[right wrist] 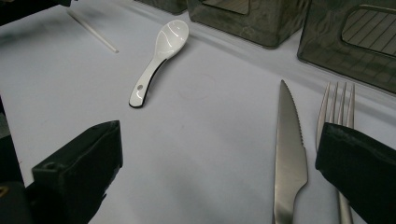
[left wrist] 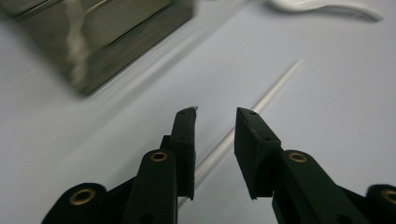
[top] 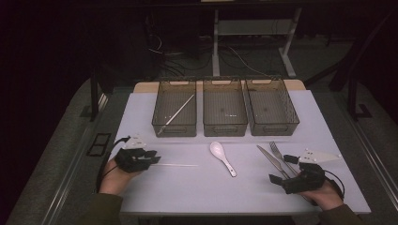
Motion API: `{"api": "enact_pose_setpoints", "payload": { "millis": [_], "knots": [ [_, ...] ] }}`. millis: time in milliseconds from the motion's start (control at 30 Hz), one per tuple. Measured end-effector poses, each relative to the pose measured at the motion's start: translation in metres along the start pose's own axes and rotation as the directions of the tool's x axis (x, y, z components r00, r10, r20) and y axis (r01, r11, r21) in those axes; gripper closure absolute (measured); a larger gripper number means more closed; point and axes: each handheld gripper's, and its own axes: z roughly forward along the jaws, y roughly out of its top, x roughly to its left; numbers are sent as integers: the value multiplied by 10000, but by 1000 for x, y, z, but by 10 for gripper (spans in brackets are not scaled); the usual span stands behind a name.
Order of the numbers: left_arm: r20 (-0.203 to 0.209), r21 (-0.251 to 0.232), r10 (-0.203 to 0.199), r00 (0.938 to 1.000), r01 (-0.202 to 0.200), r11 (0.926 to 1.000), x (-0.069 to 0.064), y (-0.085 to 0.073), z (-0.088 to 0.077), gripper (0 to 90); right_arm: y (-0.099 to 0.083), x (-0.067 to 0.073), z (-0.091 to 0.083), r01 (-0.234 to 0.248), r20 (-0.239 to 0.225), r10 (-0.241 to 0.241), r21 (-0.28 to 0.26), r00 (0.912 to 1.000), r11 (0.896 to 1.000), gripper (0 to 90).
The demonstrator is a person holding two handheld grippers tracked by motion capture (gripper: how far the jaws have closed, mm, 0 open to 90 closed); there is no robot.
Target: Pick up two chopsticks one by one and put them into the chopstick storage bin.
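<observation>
A thin white chopstick lies flat on the white table in front of the left bin. My left gripper sits at its near end, and in the left gripper view the chopstick runs out from under the gripper, whose jaws stand apart without pressing on it. My right gripper rests at the front right, wide open. Between its jaws in the right gripper view lie a steel knife and a fork, the fork's handle under the right jaw. A white spoon lies mid-table.
Three dark see-through bins stand in a row at the back: the left bin holds one chopstick, then the middle bin and the right bin. The table's front edge runs just behind both hands.
</observation>
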Motion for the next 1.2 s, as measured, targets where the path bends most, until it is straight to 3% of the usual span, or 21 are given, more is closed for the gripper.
{"api": "enact_pose_setpoints", "payload": {
  "millis": [67,167,333,500,667,767,933,1067,1200],
  "knots": [
    [542,-132,333,9980,-326,9994,-11,10,11,673,0,0,0,4,-1,-4,8,10000,10000,8],
    [1122,-274,852,9900,-826,9962,-25,25,28,674,0,0,0,27,0,-27,-4,10000,10000,8],
    [1582,117,1485,9762,-1523,9883,-40,39,60,698,0,0,0,25,-6,-25,0,10000,10000,8],
    [1858,669,1763,9666,-1915,9792,-48,41,84,738,0,0,1,13,-44,-13,29,10000,10000,8],
    [1820,579,1664,9691,-1795,9820,-48,44,91,773,0,0,1,47,-48,-47,-2,10000,10000,8],
    [1858,734,1759,9667,-1922,9786,-47,44,94,788,0,-1,1,19,-53,-19,2,10000,10000,8],
    [1842,618,1759,9670,-1900,9798,-46,43,97,799,0,-1,1,38,-67,-38,-1,10000,10000,8],
    [1989,596,1828,9628,-1981,9784,-44,45,98,846,0,-1,1,35,-66,-35,-1,10000,10000,8],
    [1855,596,1809,9658,-1949,9790,-44,48,101,856,0,-1,1,16,-51,-16,-3,10000,10000,8]
  ]
}}
